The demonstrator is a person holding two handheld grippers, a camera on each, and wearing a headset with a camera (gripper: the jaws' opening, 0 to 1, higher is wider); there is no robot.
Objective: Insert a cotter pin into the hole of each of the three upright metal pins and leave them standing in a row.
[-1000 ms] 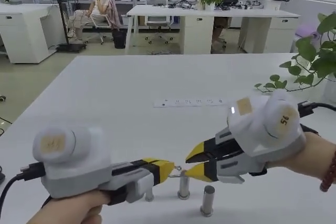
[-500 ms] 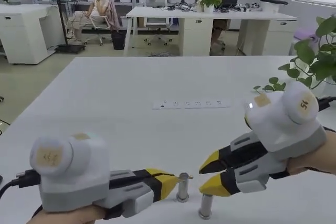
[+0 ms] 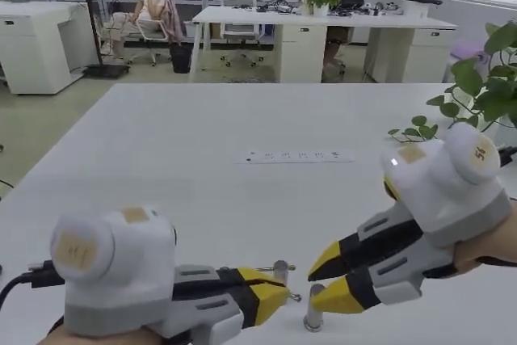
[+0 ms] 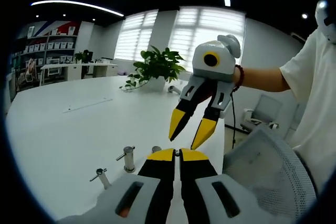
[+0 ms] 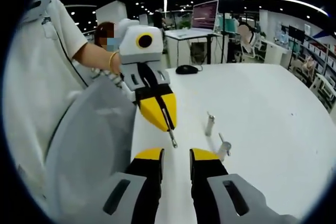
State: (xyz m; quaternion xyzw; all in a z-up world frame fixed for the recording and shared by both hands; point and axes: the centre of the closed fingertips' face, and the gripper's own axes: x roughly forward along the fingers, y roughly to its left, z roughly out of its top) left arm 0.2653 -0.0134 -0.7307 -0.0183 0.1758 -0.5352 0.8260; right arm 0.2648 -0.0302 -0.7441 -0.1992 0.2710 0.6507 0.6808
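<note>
Steel pins [image 4: 128, 159] upright on table [image 3: 242, 135].
I hold a cotter pin [image 5: 171, 137] in closed left gripper [image 5: 167, 125] fingers; right gripper [image 4: 182, 142] fingers apart, empty.

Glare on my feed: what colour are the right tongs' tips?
Yellow, on black right tongs; left gripper view.
</note>
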